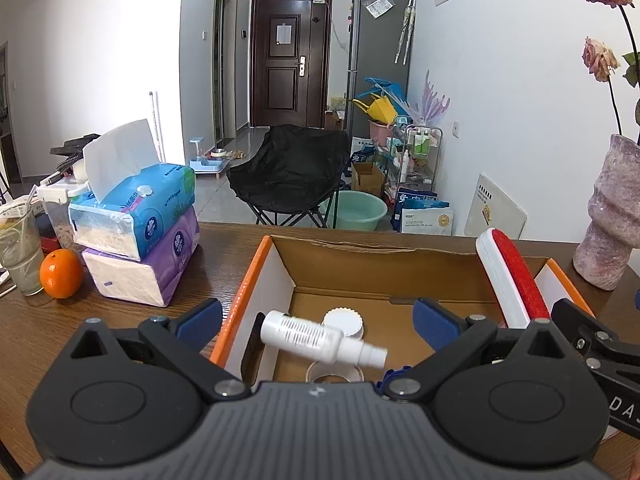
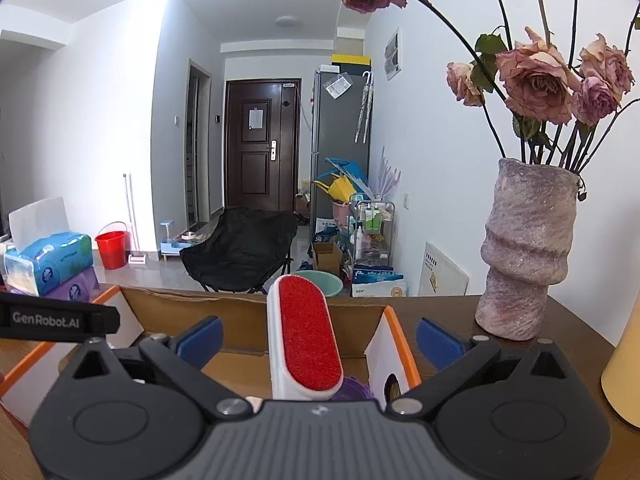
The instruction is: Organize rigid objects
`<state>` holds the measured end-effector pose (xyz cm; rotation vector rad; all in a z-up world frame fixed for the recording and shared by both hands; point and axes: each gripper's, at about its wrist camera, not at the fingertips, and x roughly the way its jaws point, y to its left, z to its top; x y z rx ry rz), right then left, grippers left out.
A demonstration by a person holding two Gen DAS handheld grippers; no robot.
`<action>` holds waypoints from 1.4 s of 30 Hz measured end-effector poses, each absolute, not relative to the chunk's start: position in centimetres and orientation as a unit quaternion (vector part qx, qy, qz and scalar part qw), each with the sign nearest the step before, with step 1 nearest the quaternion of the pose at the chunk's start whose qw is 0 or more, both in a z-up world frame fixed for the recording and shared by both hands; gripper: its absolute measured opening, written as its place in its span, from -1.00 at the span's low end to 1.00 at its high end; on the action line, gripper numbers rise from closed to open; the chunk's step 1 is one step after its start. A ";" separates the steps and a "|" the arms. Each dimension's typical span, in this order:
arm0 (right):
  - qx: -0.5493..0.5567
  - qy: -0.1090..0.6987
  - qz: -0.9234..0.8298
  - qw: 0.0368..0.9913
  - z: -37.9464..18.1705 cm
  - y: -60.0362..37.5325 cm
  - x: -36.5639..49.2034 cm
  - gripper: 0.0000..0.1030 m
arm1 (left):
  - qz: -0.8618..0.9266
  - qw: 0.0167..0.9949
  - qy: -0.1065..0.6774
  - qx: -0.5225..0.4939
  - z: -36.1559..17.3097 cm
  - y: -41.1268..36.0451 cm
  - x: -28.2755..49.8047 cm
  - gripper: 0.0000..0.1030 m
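We count one orange-edged cardboard box [image 1: 256,276], one white plastic spray bottle [image 1: 316,338], one white ribbed round lid [image 1: 344,320], one red-and-white lint brush [image 2: 306,340], two stacked tissue packs [image 1: 136,220], one round orange fruit [image 1: 61,274], and one mottled pink ceramic vase [image 2: 524,252].
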<state>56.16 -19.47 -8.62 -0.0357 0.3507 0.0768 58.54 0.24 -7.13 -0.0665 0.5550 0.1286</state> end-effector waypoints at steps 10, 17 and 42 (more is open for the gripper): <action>-0.023 0.185 0.046 0.981 -8.0 -19.6 55.4 1.00 | 0.063 0.964 0.258 -0.029 -5.9 0.4 56.4 1.00; -0.020 0.178 0.054 0.982 -6.4 -20.2 52.2 1.00 | 0.057 0.969 0.241 -0.024 -4.3 0.5 53.0 1.00; -0.002 0.136 0.074 0.988 -0.8 -22.5 32.3 1.00 | 0.046 0.979 0.199 -0.012 0.8 0.1 32.5 1.00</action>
